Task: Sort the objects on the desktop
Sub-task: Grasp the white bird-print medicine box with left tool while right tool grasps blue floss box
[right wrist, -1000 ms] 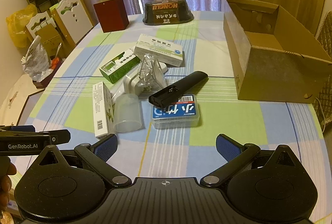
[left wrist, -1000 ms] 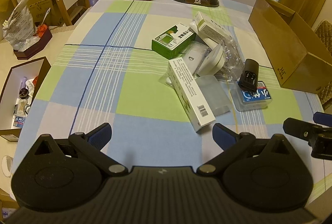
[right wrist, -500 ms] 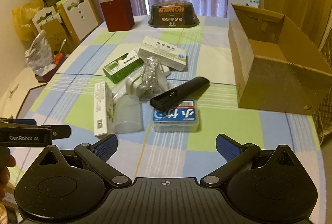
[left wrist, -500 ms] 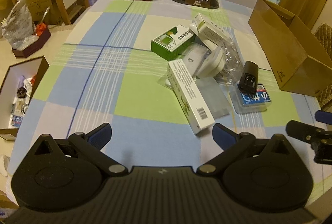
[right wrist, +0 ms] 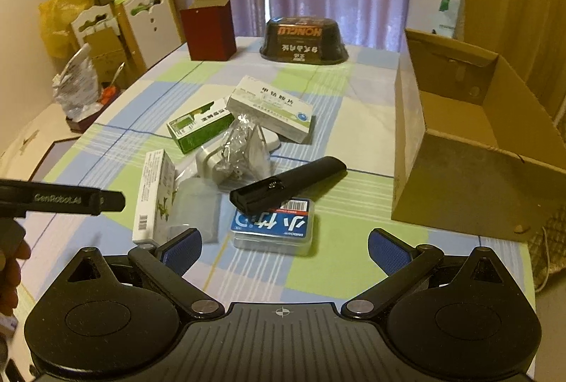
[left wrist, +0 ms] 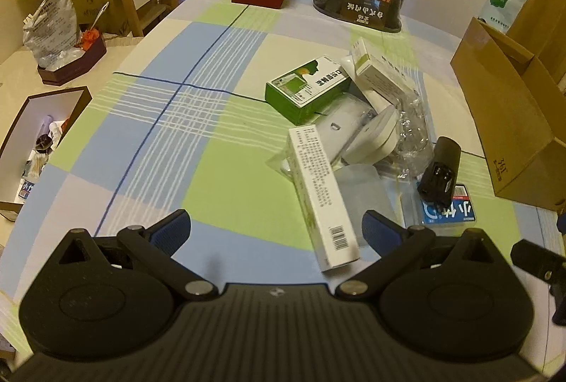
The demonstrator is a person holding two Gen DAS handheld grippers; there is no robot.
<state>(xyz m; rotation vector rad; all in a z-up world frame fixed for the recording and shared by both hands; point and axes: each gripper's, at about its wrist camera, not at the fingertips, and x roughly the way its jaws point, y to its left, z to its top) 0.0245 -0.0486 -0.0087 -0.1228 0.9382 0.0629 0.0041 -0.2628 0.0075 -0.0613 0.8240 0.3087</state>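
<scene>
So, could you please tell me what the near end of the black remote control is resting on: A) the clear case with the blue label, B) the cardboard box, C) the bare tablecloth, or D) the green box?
A: in the right wrist view the black remote control lies with its near end on top of the clear case with the blue label, well apart from the cardboard box.

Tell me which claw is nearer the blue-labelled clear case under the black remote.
Right. The right claw hangs open with the blue-labelled clear case just ahead between its fingers. The left claw, also open, is off to the case's left, nearer the long white box.
</scene>
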